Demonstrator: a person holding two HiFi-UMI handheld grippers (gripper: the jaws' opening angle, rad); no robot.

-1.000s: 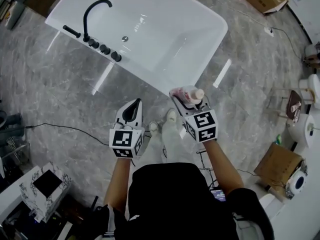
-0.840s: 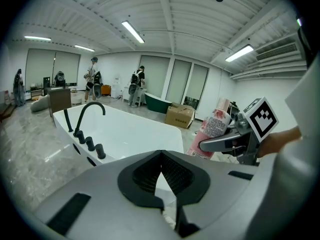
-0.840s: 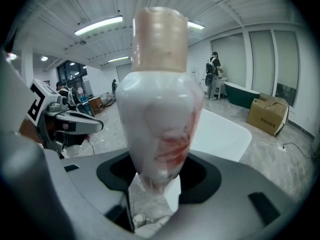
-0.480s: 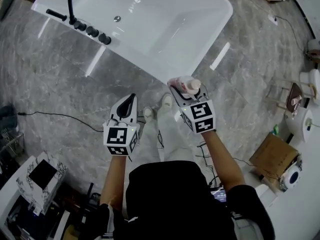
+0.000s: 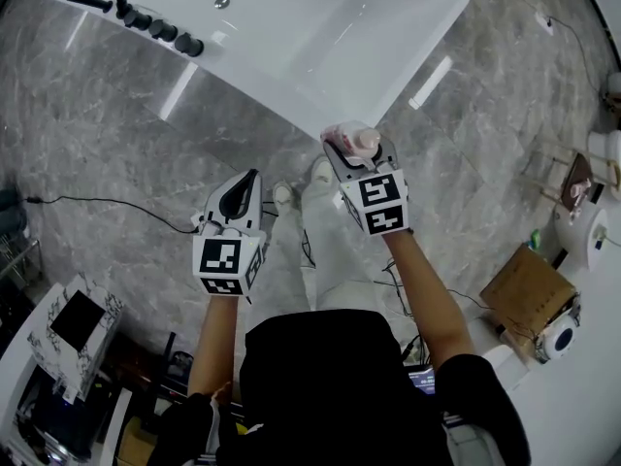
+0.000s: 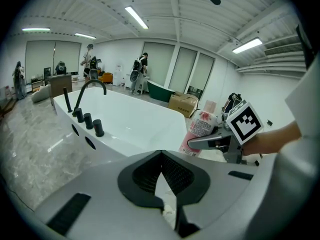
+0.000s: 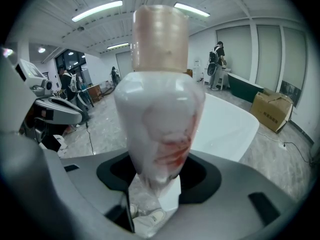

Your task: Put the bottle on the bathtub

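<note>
Care is being needed over a level set-down: the right tongs (image 5: 354, 149) are gripping the pink-and-white plastic bottle (image 7: 160, 119) cap-up, short of the white bathtub rim (image 5: 283, 93) ahead of them, the left tongs (image 5: 248, 183) hanging clenched, empty.

The grey marbled floor (image 5: 116, 144) carries a white bathtub (image 5: 320, 27) just beyond the fingers (image 5: 339, 161) of the right gripper (image 5: 361, 146). A black cable (image 5: 116, 223) trails left of the left gripper (image 5: 252, 175), and a cardboard box (image 5: 529, 294) sits well right.
</note>
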